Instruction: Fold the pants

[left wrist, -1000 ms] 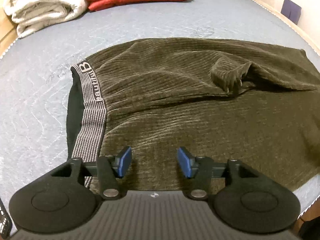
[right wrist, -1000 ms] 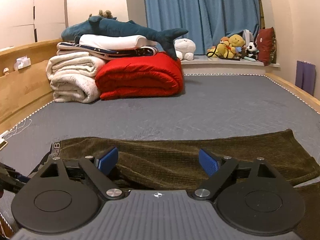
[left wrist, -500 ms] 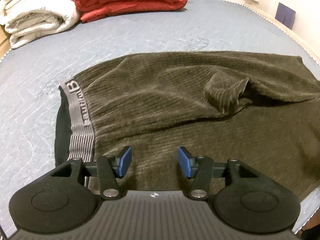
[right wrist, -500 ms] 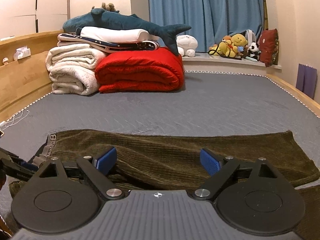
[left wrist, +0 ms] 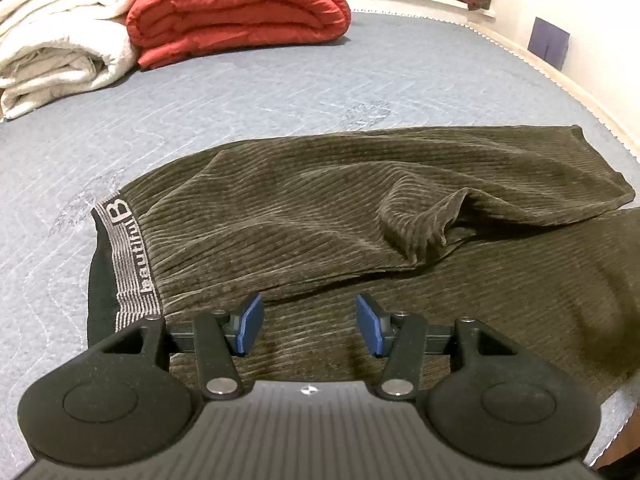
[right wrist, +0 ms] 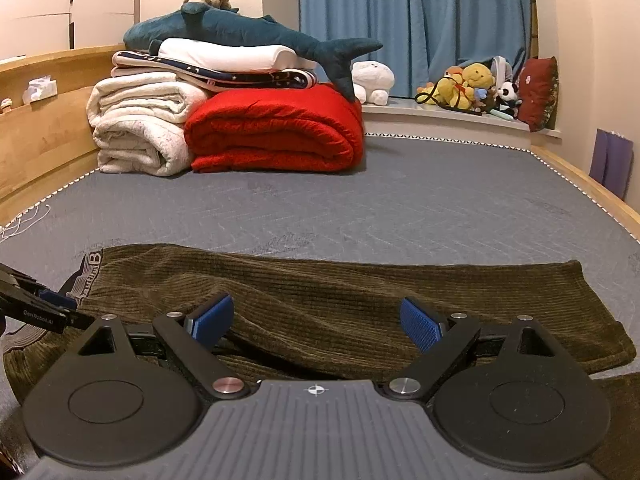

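Observation:
Olive-brown corduroy pants (left wrist: 320, 224) lie across the grey mattress (left wrist: 280, 92), their grey waistband (left wrist: 128, 256) at the left and one leg laid over the other, with a raised wrinkle (left wrist: 424, 220) at mid-leg. My left gripper (left wrist: 308, 324) hovers open over the near part of the pants just right of the waistband, nothing between its blue pads. My right gripper (right wrist: 316, 320) stands wide open above the folded leg of the pants (right wrist: 360, 296), holding nothing. The left gripper's fingers (right wrist: 36, 304) show at the left edge of the right wrist view by the waistband (right wrist: 86, 276).
At the far left of the mattress (right wrist: 400, 208) are a rolled white blanket (right wrist: 136, 132) and a red duvet (right wrist: 276, 132), with a plush shark (right wrist: 248, 36) on top. Soft toys (right wrist: 468, 84) line the window ledge. Wooden bed frame (right wrist: 580, 184) runs along the right.
The left gripper has drawn back and tilted up, so the pants sit lower in its view and more of the bedding shows. The right gripper has hardly moved. Both stay open.

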{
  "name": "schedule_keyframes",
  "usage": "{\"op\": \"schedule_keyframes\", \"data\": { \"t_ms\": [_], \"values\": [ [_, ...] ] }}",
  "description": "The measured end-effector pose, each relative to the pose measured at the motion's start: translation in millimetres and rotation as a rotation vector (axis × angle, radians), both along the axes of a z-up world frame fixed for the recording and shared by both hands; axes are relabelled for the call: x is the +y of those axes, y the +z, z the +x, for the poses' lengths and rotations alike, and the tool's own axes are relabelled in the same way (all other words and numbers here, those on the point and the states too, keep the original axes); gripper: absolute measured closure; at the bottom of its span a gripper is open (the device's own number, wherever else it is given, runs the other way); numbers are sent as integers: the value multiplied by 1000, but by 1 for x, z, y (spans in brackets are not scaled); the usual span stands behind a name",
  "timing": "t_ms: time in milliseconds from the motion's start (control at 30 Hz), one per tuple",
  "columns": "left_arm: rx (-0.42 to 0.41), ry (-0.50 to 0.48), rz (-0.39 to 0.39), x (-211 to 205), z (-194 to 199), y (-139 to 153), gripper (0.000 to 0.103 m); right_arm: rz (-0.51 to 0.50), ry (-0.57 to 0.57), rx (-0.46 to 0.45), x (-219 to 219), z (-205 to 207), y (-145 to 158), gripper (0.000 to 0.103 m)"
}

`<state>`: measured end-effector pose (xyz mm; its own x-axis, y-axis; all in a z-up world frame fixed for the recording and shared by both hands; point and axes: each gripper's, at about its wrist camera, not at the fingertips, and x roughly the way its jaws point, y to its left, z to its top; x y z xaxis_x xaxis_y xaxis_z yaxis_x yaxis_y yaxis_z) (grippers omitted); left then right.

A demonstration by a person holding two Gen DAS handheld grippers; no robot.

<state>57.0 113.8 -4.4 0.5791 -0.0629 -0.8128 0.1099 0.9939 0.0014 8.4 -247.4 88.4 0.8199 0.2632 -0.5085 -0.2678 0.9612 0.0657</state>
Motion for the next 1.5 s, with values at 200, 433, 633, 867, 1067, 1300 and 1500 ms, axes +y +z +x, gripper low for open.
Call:
{"op": "schedule_keyframes", "data": {
  "t_ms": [200, 433, 633, 867, 1067, 1300, 1500],
  "values": [
    [-16, -7, -1, 1, -3, 0, 51, -4, 4, -14, 2, -1, 2, 12],
    [-75, -45, -87, 13, -3, 20, 101, 1, 4, -46, 3, -4, 6, 13],
    [-165, 9, -155, 58, 24, 49, 101, 13, 18, -53, 8, -4, 9, 25],
    [-159, 68, -184, 107, 79, 37, 101, -21, 67, -101, 9, -11, 21, 25],
    [-142, 54, -145, 115, 136, 5, 98, -58, 93, -91, 9, -8, 22, 24],
    [-34, 7, -60, 114, 204, -42, 25, -72, 106, -52, 1, -6, 18, 23],
    [121, -69, -86, 119, 234, -79, 24, -60, 58, -3, -17, -1, 13, 22]
  ]
}}
